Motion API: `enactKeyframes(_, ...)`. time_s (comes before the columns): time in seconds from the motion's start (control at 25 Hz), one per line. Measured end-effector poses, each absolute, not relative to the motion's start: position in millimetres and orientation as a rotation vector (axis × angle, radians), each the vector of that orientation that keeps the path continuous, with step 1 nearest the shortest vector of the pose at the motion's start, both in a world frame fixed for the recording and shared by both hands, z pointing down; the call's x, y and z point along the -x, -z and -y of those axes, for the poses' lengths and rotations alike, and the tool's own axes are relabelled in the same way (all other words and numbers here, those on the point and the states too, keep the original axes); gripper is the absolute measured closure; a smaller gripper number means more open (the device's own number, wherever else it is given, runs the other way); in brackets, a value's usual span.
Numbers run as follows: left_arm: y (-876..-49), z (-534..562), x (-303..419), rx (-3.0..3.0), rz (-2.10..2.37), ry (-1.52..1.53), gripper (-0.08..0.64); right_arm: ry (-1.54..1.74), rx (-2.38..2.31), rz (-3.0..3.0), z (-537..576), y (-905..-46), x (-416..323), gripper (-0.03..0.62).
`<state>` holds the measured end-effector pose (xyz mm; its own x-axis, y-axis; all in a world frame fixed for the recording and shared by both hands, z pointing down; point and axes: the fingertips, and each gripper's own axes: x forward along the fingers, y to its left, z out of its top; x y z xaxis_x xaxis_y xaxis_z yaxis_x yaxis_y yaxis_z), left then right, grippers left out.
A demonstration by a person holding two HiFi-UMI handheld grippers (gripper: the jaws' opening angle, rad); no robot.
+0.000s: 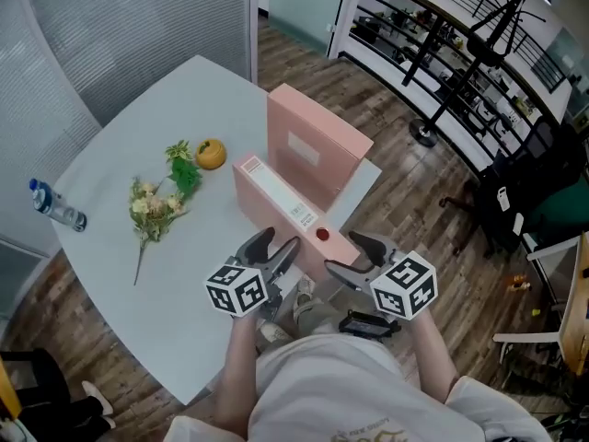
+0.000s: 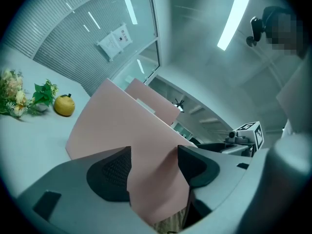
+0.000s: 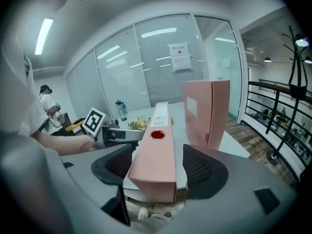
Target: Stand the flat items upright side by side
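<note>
Head view: the near binder [image 1: 276, 196] lies spine-up on the table [image 1: 120, 155]. Its long axis runs from about 10 o'clock at the far end to 4 o'clock at the near end. The left gripper [image 1: 282, 237] meets that near end from 7 o'clock and the right gripper [image 1: 339, 250] from 5 o'clock, both equally close. The standing binder [image 1: 308, 150] is upright just beside it at 1 o'clock. Flowers [image 1: 156, 205], a yellow fruit [image 1: 211, 154] and a bottle [image 1: 55, 207] lie well apart toward 9 o'clock, out of the way.

Left gripper view: the jaws are closed on the near binder's pink cover, which fills the gap between the pads.

Right gripper view: the jaws are spread wide astride the spine end. A sliver of gap shows at the 3 o'clock pad, so I judge it unclamped. Raising the binder probably risks knocking its upright neighbour.
</note>
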<state>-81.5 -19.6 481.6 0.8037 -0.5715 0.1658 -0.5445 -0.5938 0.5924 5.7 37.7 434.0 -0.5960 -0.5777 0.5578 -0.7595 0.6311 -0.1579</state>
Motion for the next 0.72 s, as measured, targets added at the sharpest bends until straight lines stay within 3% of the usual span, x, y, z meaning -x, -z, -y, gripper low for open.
enactKeyframes(0.32,-484,54,115,-2.277,0.858,0.165,0.273,-0.495,-0.966,2.501,40,-390,44,0.267)
enactKeyframes(0.72,-489,78,135,-2.226,0.882,0.250,0.273,-0.501,-0.823,2.369,126,-424,119,0.243)
